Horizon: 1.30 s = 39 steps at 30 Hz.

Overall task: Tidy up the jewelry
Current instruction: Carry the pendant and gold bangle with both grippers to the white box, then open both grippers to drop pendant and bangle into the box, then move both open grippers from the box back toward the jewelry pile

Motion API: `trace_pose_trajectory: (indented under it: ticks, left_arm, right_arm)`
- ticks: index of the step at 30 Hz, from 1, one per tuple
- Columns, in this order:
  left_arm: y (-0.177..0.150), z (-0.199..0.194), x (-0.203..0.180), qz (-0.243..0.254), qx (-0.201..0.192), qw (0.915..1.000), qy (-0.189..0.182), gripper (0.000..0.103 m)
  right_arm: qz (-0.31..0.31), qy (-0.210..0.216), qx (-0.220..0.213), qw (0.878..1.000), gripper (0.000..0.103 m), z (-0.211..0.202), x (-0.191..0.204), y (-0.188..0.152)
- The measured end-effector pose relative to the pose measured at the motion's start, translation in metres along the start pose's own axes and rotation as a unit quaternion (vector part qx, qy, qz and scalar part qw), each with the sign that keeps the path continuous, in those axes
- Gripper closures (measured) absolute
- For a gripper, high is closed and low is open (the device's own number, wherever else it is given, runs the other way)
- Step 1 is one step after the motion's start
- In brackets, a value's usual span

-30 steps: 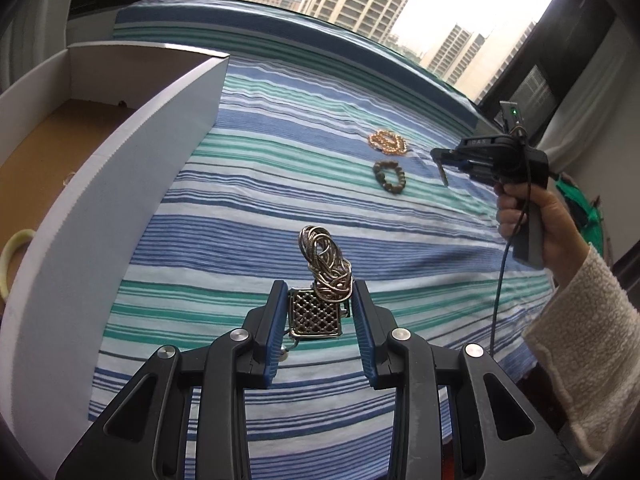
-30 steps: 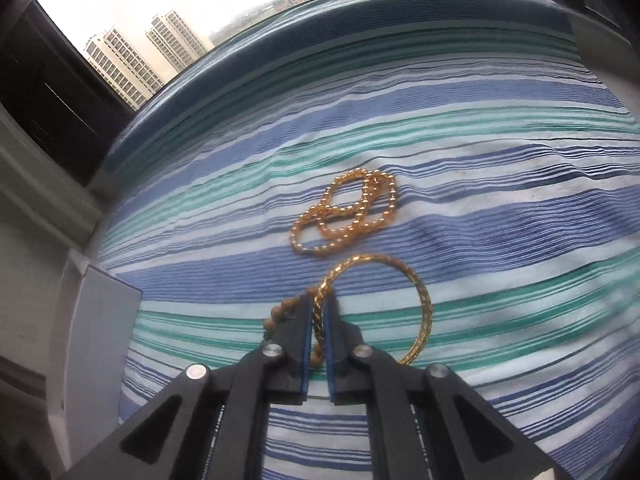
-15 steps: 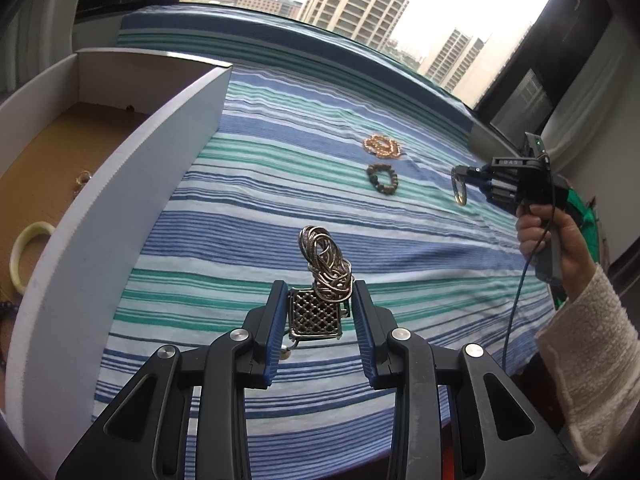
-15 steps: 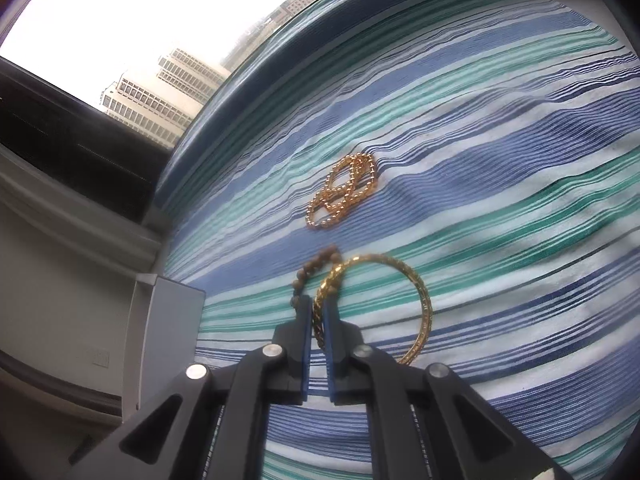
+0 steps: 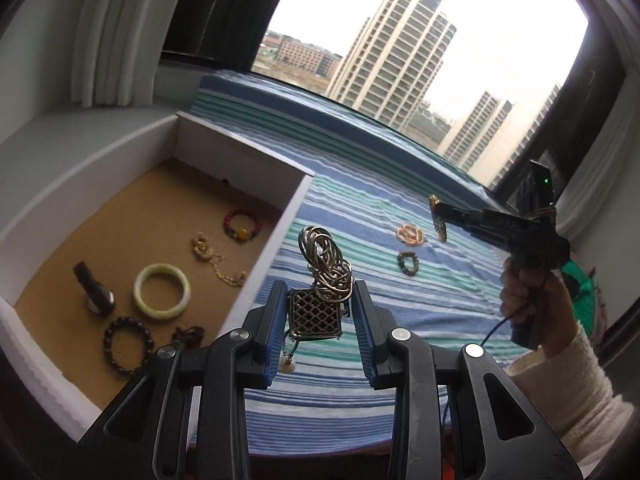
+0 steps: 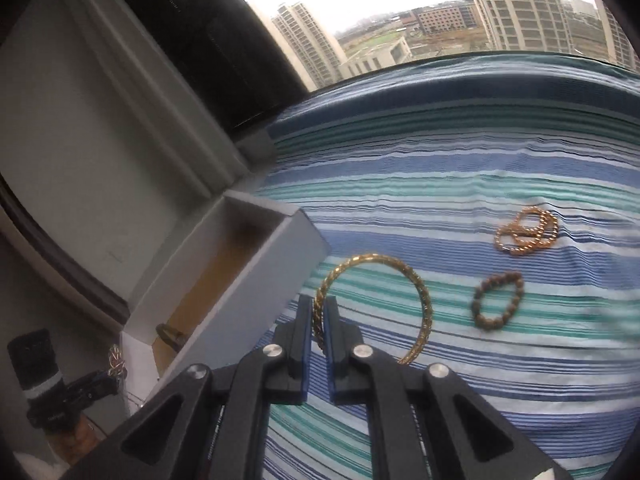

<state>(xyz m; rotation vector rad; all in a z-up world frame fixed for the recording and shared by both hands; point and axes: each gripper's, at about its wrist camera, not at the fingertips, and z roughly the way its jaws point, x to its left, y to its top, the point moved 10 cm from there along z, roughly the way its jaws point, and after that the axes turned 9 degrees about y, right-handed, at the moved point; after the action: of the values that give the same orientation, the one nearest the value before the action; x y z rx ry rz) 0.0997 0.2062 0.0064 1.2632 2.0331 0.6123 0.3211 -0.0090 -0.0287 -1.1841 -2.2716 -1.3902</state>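
The sorting is looking partly done, as far as these views are showing: the white box [image 5: 60, 216] with the brown floor is already holding several pieces, among them a pale green bangle [image 5: 162, 294], a red and yellow bead bracelet [image 5: 242, 226], a dark bead bracelet [image 5: 128, 340], a small gold chain [image 5: 216, 260] and a dark watch [image 5: 94, 290]. Two more pieces are being carried above the striped cover. The left tool [image 5: 320, 320] is pinching a square filigree pendant [image 5: 316, 316] with its coiled silver chain [image 5: 326, 268] bunched on top, just beside the box's near wall. The right tool [image 6: 318, 320] is pressing its pads tight on the rim of a twisted gold bangle [image 6: 376, 304], which is hanging out in front of the pads, with the box's corner close on the left of that view. What is left, I judge, is setting these two down in the box and then fetching the gold bead bracelet [image 6: 526, 230] and the brown bead bracelet [image 6: 498, 300], both lying close together out on the cloth. The surface is a bed or cushion in blue, teal and white stripes [image 6: 480, 168], running up to a wide window with tower blocks outside, pale curtains at the sides.
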Motion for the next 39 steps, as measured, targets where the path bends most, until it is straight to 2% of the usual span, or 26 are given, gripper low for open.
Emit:
trace_pose_trajectory:
  ticks: [2, 5, 9, 12, 15, 20, 21, 22, 23, 24, 26, 28, 30, 32, 36, 39]
  left_arm:
    - [0.005, -0.006, 0.034, -0.011, -0.008, 0.9992, 0.037, 0.071]
    - [0.003, 0.003, 0.087, -0.039, 0.005, 0.996, 0.08, 0.071]
    - [-0.016, 0.031, 0.145, -0.07, 0.042, 0.9889, 0.124, 0.071]
    - [-0.037, 0.051, 0.166, -0.081, 0.073, 0.9846, 0.137, 0.071]
    - [-0.053, 0.064, 0.175, -0.079, 0.095, 0.9824, 0.14, 0.071]
    - [-0.06, 0.074, 0.176, -0.073, 0.107, 0.9804, 0.149, 0.069]
    - [-0.059, 0.074, 0.176, -0.073, 0.106, 0.9805, 0.149, 0.069]
    - [-0.059, 0.071, 0.175, -0.075, 0.101, 0.9808, 0.149, 0.065]
    - [-0.058, 0.069, 0.174, -0.077, 0.097, 0.9813, 0.148, 0.057]
    - [-0.057, 0.067, 0.173, -0.077, 0.091, 0.9819, 0.147, 0.053]
    - [-0.053, 0.061, 0.168, -0.077, 0.076, 0.9831, 0.147, 0.037]
    - [-0.05, 0.055, 0.158, -0.075, 0.064, 0.9845, 0.145, 0.031]
    - [-0.048, 0.05, 0.145, -0.069, 0.056, 0.9868, 0.135, 0.03]
    - [-0.047, 0.045, 0.128, -0.06, 0.05, 0.9894, 0.123, 0.029]
    - [-0.048, 0.043, 0.083, -0.032, 0.046, 0.9942, 0.092, 0.027]
    - [-0.052, 0.043, 0.048, -0.007, 0.048, 0.9966, 0.067, 0.026]
  right_arm:
    - [-0.032, 0.036, 0.011, 0.999, 0.097, 0.028, 0.05, 0.007]
    - [-0.072, 0.075, 0.039, 0.994, 0.097, 0.078, 0.114, 0.009]
    - [-0.109, 0.086, 0.09, 0.986, 0.097, 0.151, 0.166, -0.005]
    - [-0.127, 0.069, 0.136, 0.98, 0.097, 0.208, 0.184, -0.026]
    - [-0.134, 0.038, 0.181, 0.974, 0.097, 0.258, 0.184, -0.049]
    - [-0.148, -0.014, 0.23, 0.962, 0.094, 0.304, 0.176, -0.076]
    - [-0.151, -0.023, 0.231, 0.961, 0.09, 0.307, 0.176, -0.078]
    - [-0.153, -0.025, 0.23, 0.961, 0.083, 0.307, 0.177, -0.079]
    - [-0.151, -0.021, 0.227, 0.962, 0.065, 0.307, 0.179, -0.079]
    - [-0.147, -0.013, 0.221, 0.964, 0.059, 0.303, 0.181, -0.078]
    - [-0.149, -0.005, 0.2, 0.968, 0.059, 0.287, 0.185, -0.073]
    - [-0.16, -0.008, 0.175, 0.972, 0.057, 0.271, 0.187, -0.068]
    - [-0.165, -0.013, 0.147, 0.975, 0.045, 0.246, 0.186, -0.064]
    - [-0.169, -0.018, 0.117, 0.978, 0.039, 0.214, 0.178, -0.063]
    - [-0.179, -0.058, 0.062, 0.98, 0.037, 0.146, 0.149, -0.074]
    - [-0.174, -0.096, 0.024, 0.98, 0.036, 0.092, 0.115, -0.095]
